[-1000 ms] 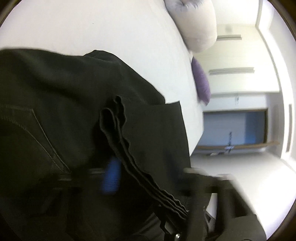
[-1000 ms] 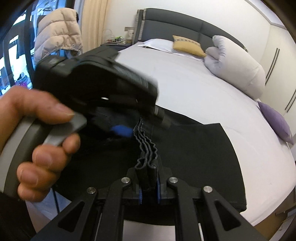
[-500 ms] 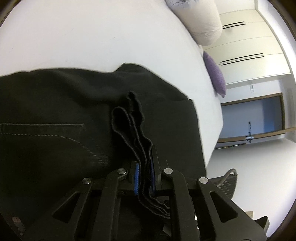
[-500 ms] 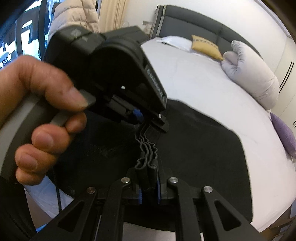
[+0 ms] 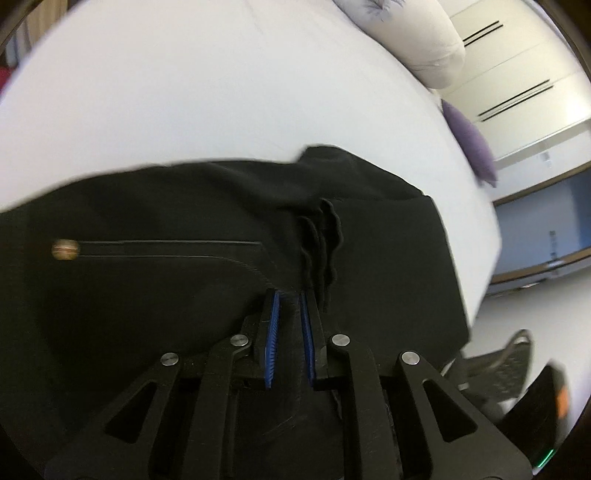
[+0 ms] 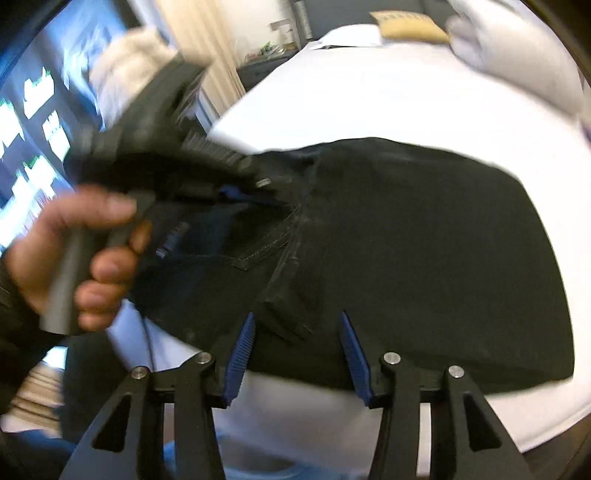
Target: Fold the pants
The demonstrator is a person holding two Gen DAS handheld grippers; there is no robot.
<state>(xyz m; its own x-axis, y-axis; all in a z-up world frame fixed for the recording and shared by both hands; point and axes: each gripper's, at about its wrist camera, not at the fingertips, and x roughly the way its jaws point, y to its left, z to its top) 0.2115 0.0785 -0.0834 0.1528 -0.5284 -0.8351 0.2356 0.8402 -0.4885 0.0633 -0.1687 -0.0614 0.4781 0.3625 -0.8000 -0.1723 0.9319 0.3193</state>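
Note:
The black pants lie folded on the white bed, near its front edge; in the left wrist view the pants show a pocket seam, a brass rivet and a bunched wavy hem edge. My left gripper has its blue pads a small gap apart with dark cloth between them, low over the pants. It also shows in the right wrist view, held by a hand at the pants' left side. My right gripper is open and empty, just above the pants' near edge.
The white bed stretches away beyond the pants. A white pillow and a purple cushion lie at its far right. A dark chair stands off the bed's edge. A yellow cushion lies by the headboard.
My right gripper opened and let go of the bunched hem, which now lies on the pants. My left gripper's pads have spread slightly. Both views are blurred by motion.

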